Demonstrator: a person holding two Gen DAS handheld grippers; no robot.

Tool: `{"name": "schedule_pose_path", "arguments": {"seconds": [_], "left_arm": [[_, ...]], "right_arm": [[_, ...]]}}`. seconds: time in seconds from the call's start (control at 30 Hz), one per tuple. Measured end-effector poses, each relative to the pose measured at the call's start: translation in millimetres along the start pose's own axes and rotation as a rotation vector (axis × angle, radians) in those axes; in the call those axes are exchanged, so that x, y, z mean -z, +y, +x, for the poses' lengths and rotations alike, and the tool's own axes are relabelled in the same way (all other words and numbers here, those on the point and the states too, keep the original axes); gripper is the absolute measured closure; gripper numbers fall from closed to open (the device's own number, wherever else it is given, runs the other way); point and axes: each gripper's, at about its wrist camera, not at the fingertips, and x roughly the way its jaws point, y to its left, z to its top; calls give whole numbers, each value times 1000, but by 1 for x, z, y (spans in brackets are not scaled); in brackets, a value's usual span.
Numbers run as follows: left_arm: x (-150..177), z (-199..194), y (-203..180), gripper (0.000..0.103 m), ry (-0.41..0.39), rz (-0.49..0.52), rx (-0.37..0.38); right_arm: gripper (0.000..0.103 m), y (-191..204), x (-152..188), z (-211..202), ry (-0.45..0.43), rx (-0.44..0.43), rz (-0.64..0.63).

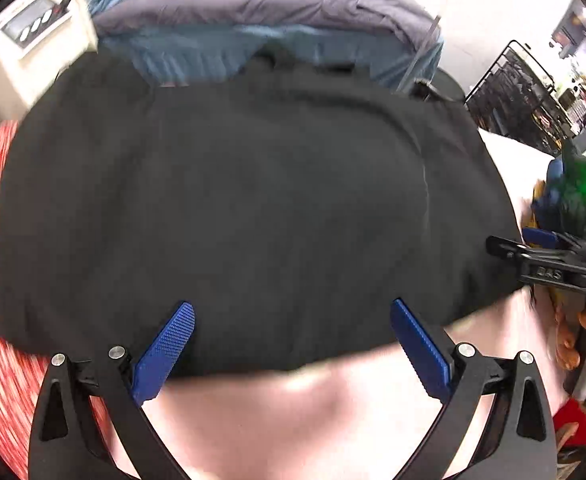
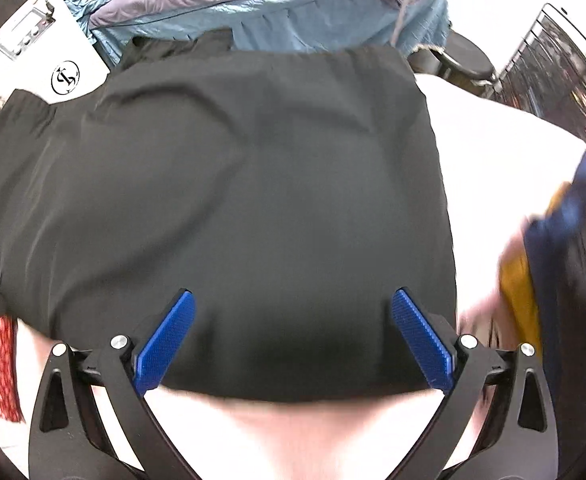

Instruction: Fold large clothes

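A large black garment [image 1: 245, 208] lies spread flat on a pale table [image 1: 313, 412], filling the middle of both views; it also shows in the right wrist view [image 2: 233, 220]. My left gripper [image 1: 293, 344] is open, its blue pads [image 1: 165, 354] wide apart over the garment's near edge, holding nothing. My right gripper [image 2: 293, 340] is open too, its blue pads [image 2: 423, 340] over the near hem. The right gripper also shows at the right edge of the left wrist view [image 1: 541, 256].
A red patterned cloth [image 1: 1, 340] lies at the left edge. Blue and grey-purple clothes [image 2: 293, 12] are piled behind the black garment. A white appliance [image 1: 25, 52] stands at the back left. A dark wire rack [image 1: 521, 92] stands at the back right. A navy and yellow cloth [image 2: 549, 256] is at the right.
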Motion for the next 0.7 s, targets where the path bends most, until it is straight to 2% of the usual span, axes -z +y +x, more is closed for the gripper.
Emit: {"name": "schedule_pose_path", "arguments": {"seconds": [0.2, 0.37, 0.57, 0.7], "left_arm": [[67, 5, 11, 7, 70, -152, -31], [105, 16, 29, 7, 133, -299, -19], [120, 27, 57, 7, 122, -426, 7], [115, 29, 88, 7, 69, -580, 56]], "right_arm": [[6, -17, 87, 1, 135, -66, 125], [6, -39, 133, 10, 209, -172, 294], [6, -66, 159, 17, 201, -380, 520], [6, -77, 162, 22, 170, -445, 637]]}}
